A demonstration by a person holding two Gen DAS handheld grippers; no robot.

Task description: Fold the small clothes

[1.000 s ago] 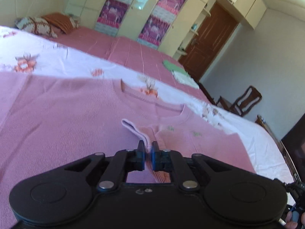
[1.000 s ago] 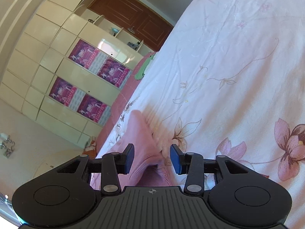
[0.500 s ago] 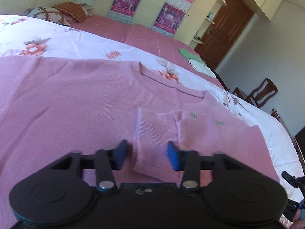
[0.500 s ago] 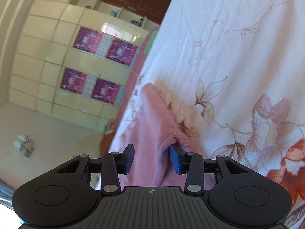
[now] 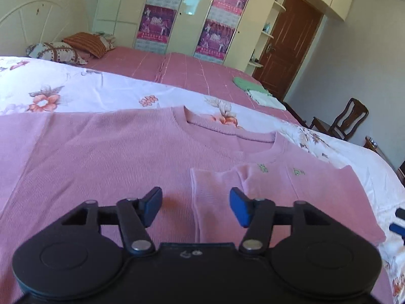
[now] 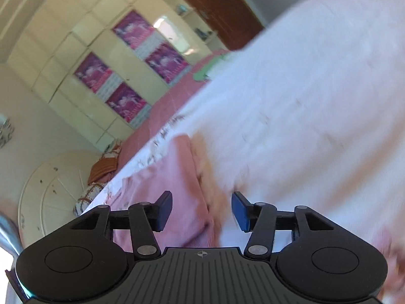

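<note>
A pink sweater [image 5: 106,157] lies flat on the bed [image 5: 76,88], on a white sheet with flowers. One sleeve [image 5: 210,197] has been folded in across the chest, and its cuff end lies on top of the sweater body. This looks like the sleeve step of the fold: one sleeve is now in place. The left gripper [image 5: 196,206] has just been opening its jaws, and they now stand apart. The folded sleeve lies under and between them, nearer the right blue pad, but neither pad presses on it, so the sleeve is let go. The right gripper [image 6: 201,209] has also just been opening its jaws a bit, and they stand apart too. Its picture is blurry. A pink edge of the sweater shows between and past its jaws, more on the left side, next to the white sheet. I cannot tell if a pad touches the cloth there, but it does not look pinched. The next move, I think, is to lift both grippers clear without dragging the sleeve, then go for the other sleeve or the side of the sweater and fold that in. The knit is soft and floppy, so the grab should be on an edge, and the pull should be slow and low.
</note>
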